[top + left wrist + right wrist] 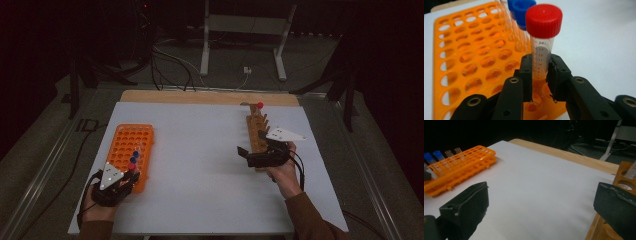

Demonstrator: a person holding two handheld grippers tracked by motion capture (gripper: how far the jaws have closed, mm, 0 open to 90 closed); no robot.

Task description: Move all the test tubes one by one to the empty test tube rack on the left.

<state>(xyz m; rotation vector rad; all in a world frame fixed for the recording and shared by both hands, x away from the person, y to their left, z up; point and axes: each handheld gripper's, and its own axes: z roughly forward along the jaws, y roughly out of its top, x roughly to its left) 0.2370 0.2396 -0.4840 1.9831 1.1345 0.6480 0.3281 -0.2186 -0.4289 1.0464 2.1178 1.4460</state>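
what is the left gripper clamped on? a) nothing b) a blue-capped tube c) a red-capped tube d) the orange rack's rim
c: in the left gripper view the left gripper has both jaws pressed on the clear body of the red-capped tube, standing in the orange rack.

Black jaws, brass-ringed screws, brown sleeves

Dim room, far end nearly black. Grey floor [45, 150] around the bench [200, 150], which has a white top with a strip of bare wood [200, 96] along its far edge. Beyond it, a white metal stand [245, 30] on two splayed feet. Black cables [170, 65] loop over the floor by a white plug [247, 70]. Dark tripod legs [80, 75] left, another set [345, 85] right. A small red light [145, 6] glows at the back.
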